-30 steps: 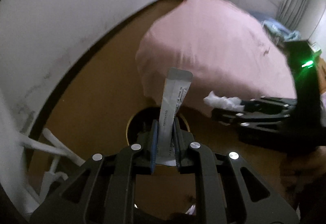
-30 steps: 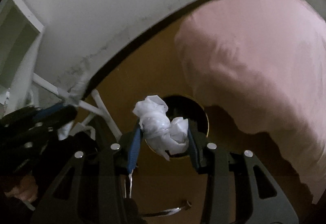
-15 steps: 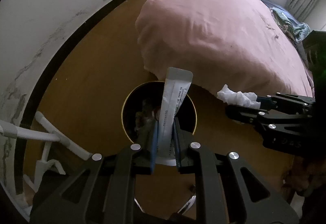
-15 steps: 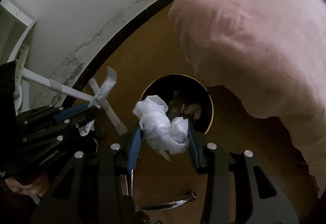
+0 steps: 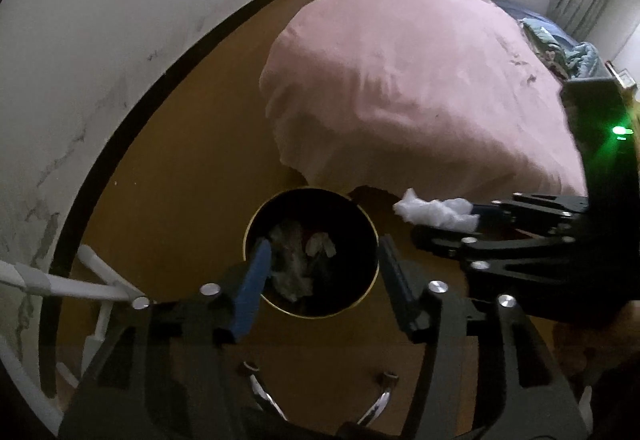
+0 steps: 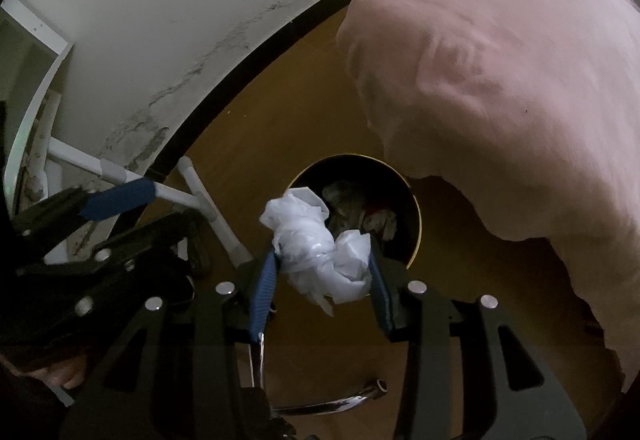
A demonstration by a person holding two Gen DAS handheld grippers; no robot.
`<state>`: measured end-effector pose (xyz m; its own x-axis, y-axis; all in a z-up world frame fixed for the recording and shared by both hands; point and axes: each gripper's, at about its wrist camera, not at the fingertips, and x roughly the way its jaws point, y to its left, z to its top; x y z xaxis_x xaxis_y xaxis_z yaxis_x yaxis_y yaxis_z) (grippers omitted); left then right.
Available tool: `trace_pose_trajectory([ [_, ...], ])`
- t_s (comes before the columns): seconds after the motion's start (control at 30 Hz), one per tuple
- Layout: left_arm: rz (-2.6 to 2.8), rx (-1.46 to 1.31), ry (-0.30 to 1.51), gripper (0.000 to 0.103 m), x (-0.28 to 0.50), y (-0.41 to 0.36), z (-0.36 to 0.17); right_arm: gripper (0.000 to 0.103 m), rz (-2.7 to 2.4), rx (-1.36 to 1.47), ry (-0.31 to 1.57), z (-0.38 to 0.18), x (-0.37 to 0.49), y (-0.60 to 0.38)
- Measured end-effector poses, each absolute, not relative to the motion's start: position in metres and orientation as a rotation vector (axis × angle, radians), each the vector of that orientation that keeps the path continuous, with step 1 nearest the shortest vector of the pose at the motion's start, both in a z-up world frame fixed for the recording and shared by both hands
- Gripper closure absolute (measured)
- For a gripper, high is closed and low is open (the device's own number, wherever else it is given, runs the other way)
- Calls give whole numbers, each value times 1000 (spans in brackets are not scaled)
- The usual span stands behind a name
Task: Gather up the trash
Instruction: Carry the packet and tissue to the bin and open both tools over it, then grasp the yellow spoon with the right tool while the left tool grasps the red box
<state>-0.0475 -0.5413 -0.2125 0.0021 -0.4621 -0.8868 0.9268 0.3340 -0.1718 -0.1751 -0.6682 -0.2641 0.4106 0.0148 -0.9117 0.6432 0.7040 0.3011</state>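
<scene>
White crumpled plastic wad (image 6: 320, 248), between the just-widening right gripper (image 6: 322, 280) fingers, hangs over the near rim of the round black gold-rimmed bin (image 6: 414, 216), so it may drop onto the floor; the left gripper (image 5: 320, 280), just opened, holds nothing.

We see a crumpled white plastic wad (image 6: 320, 248) pinched between two claw pads above a round black bin (image 5: 256, 228), gold-rimmed, standing on the floor, holding crumpled scraps (image 5: 296, 256).
</scene>
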Motion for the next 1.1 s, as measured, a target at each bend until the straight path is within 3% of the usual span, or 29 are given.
trace_pose_trajectory([
  [0.1, -1209, 549, 1032, 39, -54, -535, -191, 33, -452, 702, 1068, -255, -176, -668],
  [0.33, -1213, 499, 859, 10, -60, -489, -112, 31, -438, 628, 1010, -206, -162, -651],
  [0.43, -1158, 449, 790, 7, -47, -442, -75, 26, -389, 548, 955, -166, -139, -630],
  [0.67, -776, 292, 760, 7, 40, -277, -31, 25, -64, 319, 875, -87, -32, -500],
  [0.97, -245, 111, 834, 7, 110, -34, -33, 25, 399, -10, 939, -72, 87, -265],
  [1.1, -170, 55, 887, 7, 113, 19, -45, 25, 476, -98, 977, -83, 111, -208],
])
